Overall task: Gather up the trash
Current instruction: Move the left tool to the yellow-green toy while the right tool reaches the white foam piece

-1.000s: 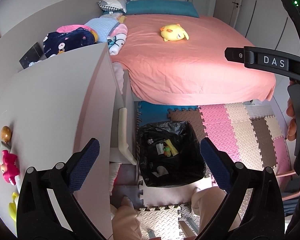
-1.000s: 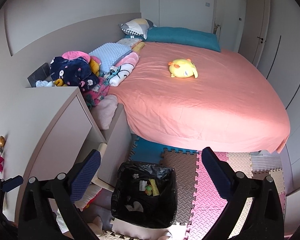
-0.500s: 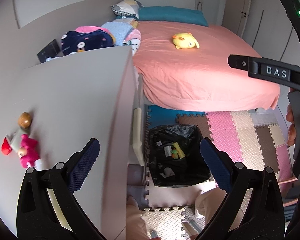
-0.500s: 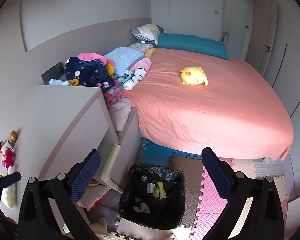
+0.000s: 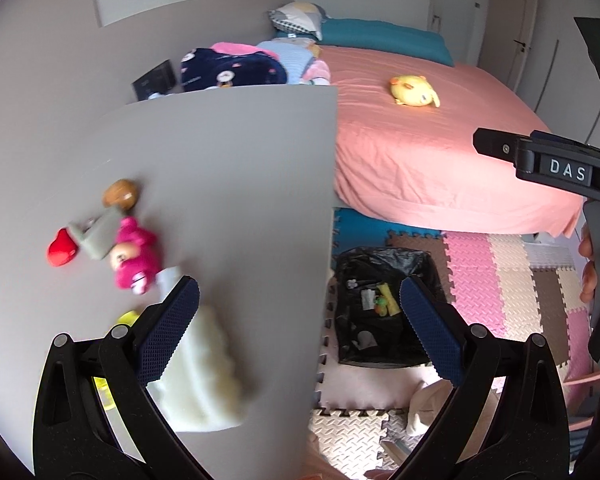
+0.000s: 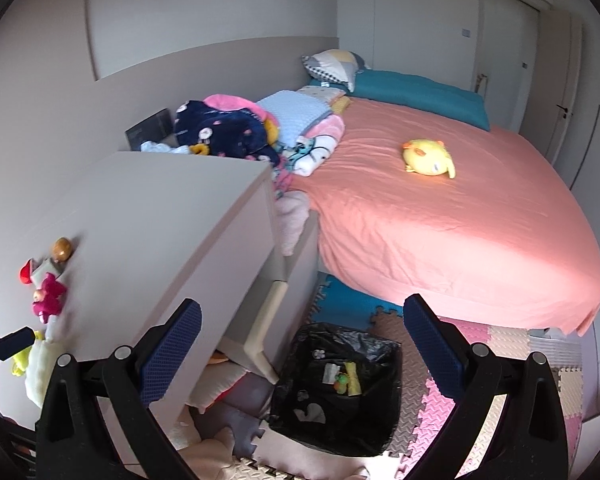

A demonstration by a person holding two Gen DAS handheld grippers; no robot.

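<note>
A black-lined trash bin (image 5: 380, 304) stands on the foam floor mat beside the grey cabinet; it also shows in the right wrist view (image 6: 336, 388), with several scraps inside. My left gripper (image 5: 296, 328) is open and empty above the cabinet's right edge. A cream fluffy item (image 5: 204, 376) lies on the cabinet top (image 5: 220, 184) just under its left finger. Small items lie further left: a pink doll (image 5: 136, 256), a red piece (image 5: 62, 248), a brown round thing (image 5: 120, 194). My right gripper (image 6: 300, 344) is open and empty, high above the bin.
A bed with a salmon sheet (image 6: 440, 220) fills the right, with a yellow plush (image 6: 430, 158) on it. Piled blankets and clothes (image 6: 236, 132) lie behind the cabinet. Coloured foam tiles (image 5: 512, 280) cover the floor. The right tool's body (image 5: 560, 168) crosses the left view.
Both views have swung left. The cabinet top with the doll and cream item has come into the left gripper's view; the bin has shifted right. Both grippers stay open.
</note>
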